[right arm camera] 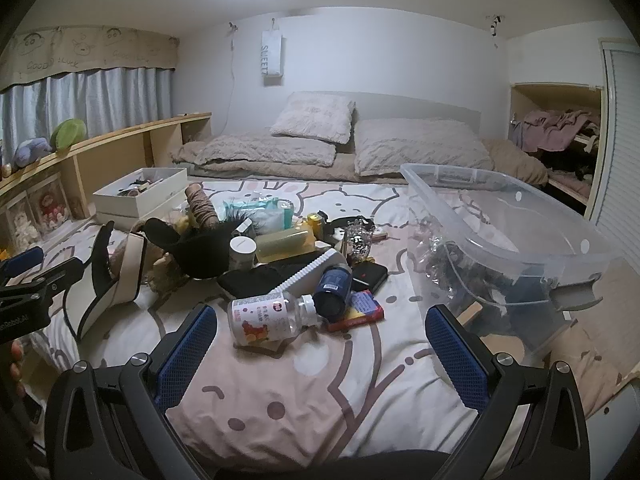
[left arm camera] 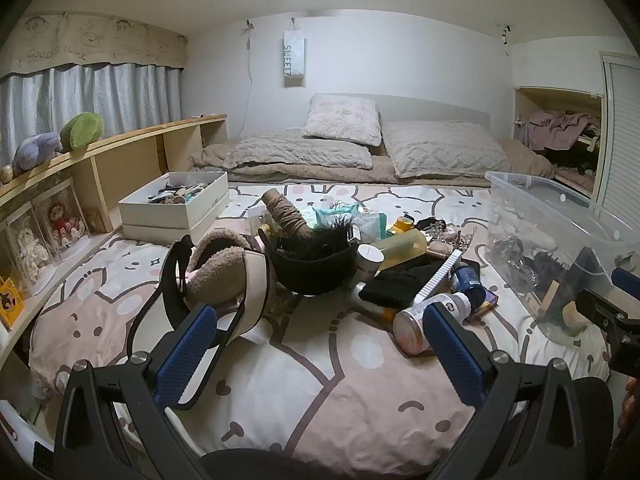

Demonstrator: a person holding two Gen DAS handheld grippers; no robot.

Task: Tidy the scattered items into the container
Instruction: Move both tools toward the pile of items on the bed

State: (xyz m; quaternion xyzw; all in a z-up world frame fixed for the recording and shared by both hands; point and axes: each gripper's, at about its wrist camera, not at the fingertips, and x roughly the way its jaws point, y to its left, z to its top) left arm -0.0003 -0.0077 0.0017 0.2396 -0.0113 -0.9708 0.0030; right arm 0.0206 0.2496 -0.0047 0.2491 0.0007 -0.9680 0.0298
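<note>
A heap of loose items lies on the cartoon bedspread: a clear gummy bottle [right arm camera: 272, 322] on its side, a dark blue jar [right arm camera: 333, 289], a yellow bottle [right arm camera: 285, 245], a black bowl [left arm camera: 312, 266] and a cream bag [left arm camera: 236, 286] with a fuzzy earmuff. The clear plastic container [right arm camera: 512, 236] stands at the right with a few dark items inside. My left gripper [left arm camera: 320, 340] is open above the spread, near the gummy bottle [left arm camera: 416, 326]. My right gripper [right arm camera: 320, 340] is open too, just short of that bottle. Neither holds anything.
A white box [left arm camera: 176, 204] of small things sits at the back left by a wooden shelf [left arm camera: 120, 148] with plush toys. Pillows [left arm camera: 344, 120] and folded blankets fill the far end. An open closet [left arm camera: 560, 140] is at the right. The other gripper shows at each view's edge.
</note>
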